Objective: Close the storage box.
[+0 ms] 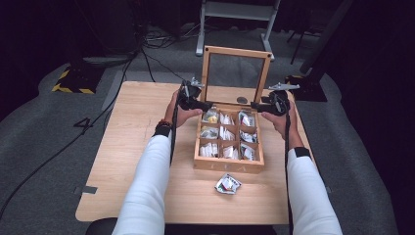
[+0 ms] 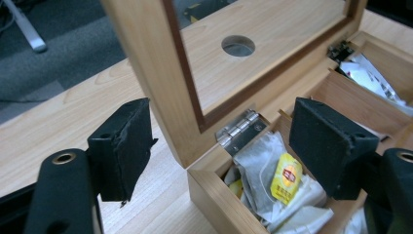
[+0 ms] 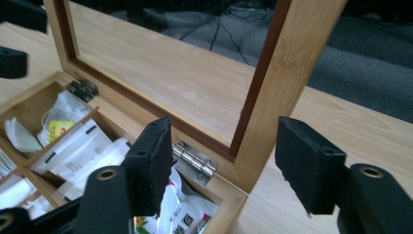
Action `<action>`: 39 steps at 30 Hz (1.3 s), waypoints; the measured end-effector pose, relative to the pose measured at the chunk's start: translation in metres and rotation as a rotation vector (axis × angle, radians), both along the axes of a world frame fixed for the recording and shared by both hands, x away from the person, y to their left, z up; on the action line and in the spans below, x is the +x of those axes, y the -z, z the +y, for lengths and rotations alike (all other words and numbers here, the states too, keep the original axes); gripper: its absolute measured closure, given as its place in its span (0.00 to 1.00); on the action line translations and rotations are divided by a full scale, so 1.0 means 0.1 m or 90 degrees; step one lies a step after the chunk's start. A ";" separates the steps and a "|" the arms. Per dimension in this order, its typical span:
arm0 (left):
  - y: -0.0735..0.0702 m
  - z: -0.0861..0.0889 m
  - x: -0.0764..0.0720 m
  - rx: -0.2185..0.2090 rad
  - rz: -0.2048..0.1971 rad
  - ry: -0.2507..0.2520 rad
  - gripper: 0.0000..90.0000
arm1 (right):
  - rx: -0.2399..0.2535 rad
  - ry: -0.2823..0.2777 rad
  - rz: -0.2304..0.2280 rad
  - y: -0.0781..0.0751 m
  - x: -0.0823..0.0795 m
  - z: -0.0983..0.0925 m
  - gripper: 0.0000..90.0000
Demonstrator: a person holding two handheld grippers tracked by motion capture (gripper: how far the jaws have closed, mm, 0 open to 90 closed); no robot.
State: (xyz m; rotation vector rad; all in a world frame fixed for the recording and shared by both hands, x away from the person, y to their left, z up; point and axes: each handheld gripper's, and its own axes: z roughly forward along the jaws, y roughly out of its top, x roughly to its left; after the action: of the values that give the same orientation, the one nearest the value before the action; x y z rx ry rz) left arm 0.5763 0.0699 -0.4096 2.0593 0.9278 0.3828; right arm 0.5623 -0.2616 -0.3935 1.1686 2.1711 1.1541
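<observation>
A wooden tea box [image 1: 227, 166] stands open on the table, its glass-windowed lid [image 1: 237, 53] upright. Its compartments hold several tea packets, among them a yellow-tagged bag [image 2: 286, 176] in the back left one. My left gripper [image 1: 203, 104] is at the lid's lower left corner, open. In the left gripper view my left gripper [image 2: 226, 141] straddles the lid's side post [image 2: 146, 58] and a hinge [image 2: 238, 130] without touching them. My right gripper [image 1: 254, 104] is at the lower right corner. In its own view the right gripper [image 3: 231, 161] stands open around the right post [image 3: 282, 73].
One loose tea packet [image 1: 228, 184] lies on the table [image 1: 137, 147] in front of the box. A round hole [image 1: 242, 100] in the tabletop sits just behind the lid. Cables and a desk frame are on the floor beyond the far edge.
</observation>
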 end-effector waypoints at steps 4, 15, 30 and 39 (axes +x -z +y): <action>0.01 -0.03 0.03 0.009 0.000 -0.002 0.29 | -0.010 0.001 0.009 0.03 0.04 0.01 0.45; -0.04 -0.06 0.09 0.018 -0.007 -0.028 0.37 | -0.003 -0.030 0.014 0.03 0.04 0.16 0.53; -0.05 -0.07 0.13 0.012 -0.003 -0.037 0.40 | -0.006 0.005 0.011 0.02 0.07 -0.04 0.56; -0.07 -0.11 0.14 0.017 -0.002 -0.040 0.38 | -0.037 0.037 0.015 0.07 0.11 -0.11 0.45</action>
State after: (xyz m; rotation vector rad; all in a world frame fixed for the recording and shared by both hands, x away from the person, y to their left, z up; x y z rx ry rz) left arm 0.5900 0.0590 -0.4024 2.0572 0.9921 0.4337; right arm 0.5735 -0.2726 -0.4006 1.2176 2.1591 1.0520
